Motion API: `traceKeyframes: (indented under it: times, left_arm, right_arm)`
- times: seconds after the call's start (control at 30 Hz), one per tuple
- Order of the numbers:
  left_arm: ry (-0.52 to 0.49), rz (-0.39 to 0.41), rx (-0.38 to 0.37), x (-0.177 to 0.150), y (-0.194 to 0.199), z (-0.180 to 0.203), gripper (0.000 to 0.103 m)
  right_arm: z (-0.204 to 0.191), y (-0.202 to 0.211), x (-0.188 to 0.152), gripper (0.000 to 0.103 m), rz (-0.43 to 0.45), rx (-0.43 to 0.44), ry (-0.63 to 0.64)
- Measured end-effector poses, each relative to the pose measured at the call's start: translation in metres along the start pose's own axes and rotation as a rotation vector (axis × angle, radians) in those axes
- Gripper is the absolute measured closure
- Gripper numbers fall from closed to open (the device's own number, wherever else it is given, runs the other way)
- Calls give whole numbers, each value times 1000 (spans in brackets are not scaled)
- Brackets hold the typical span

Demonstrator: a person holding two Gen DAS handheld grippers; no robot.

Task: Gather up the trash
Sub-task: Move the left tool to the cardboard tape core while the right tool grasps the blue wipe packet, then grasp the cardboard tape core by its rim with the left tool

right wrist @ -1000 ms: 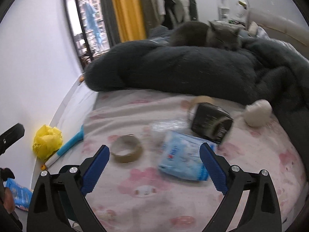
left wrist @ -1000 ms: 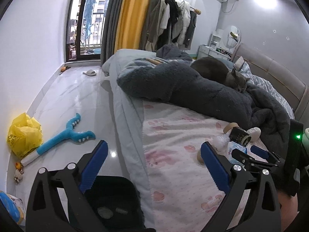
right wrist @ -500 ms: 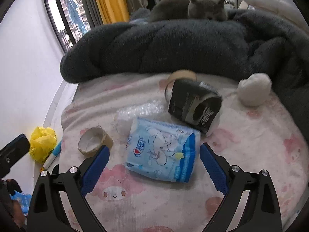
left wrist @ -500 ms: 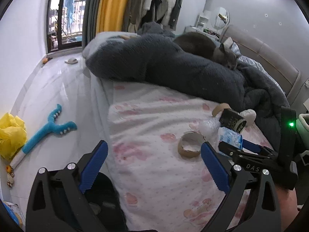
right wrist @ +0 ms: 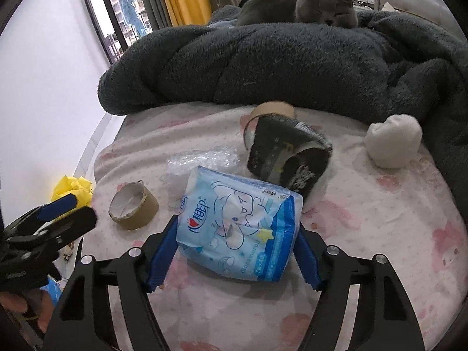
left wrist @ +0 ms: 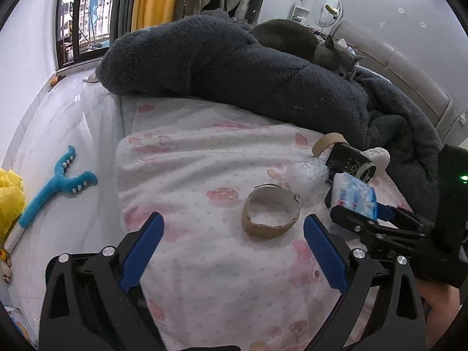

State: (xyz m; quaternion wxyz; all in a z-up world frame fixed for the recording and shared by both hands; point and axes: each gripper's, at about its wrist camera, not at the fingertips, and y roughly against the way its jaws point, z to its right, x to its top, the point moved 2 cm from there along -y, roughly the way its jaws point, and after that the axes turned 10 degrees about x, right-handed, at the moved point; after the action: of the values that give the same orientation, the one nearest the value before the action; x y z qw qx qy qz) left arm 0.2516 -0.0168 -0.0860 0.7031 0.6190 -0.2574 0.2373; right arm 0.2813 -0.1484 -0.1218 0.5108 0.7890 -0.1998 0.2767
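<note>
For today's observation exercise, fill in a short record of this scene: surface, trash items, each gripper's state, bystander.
surface: bed sheet
trash items: tissue pack, tape core, black cup, bubble wrap, white wad
right gripper: jaws open, either side of the tissue pack
left gripper: jaws open, near the tape core
bystander: cat on the blanket

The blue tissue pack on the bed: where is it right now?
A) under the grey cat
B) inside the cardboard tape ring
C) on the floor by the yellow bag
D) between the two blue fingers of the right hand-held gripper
D: the blue tissue pack lies on the pink sheet between the fingers of the open right hand-held gripper.
</note>
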Motion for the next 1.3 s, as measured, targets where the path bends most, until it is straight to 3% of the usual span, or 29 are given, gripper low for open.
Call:
traceKeyframes:
  times: [0.3, 0.5, 0.6, 0.87, 1.1, 1.3]
  left_arm:
    - [27, -21, -15, -4, -21, 20, 6]
    - [18, -17, 8, -6, -29, 32, 15]
    - [22, -10, 12, -6, -32, 35, 20]
    - [3, -8, 28, -6, -33, 41, 49]
    - [5, -4, 18, -7, -21, 30, 50]
    - [19, -8, 69, -13, -11, 1, 50]
  right_arm:
    - [11, 32, 6, 30, 55, 45, 34]
    - [10, 48, 16, 30, 105, 72, 98]
    - [10, 51, 23, 30, 118, 144, 130]
    - [12, 55, 39, 30, 128, 277, 131]
    - [1, 45, 45, 30, 109, 311, 126]
    - [-27, 33, 49, 30, 103, 335, 157]
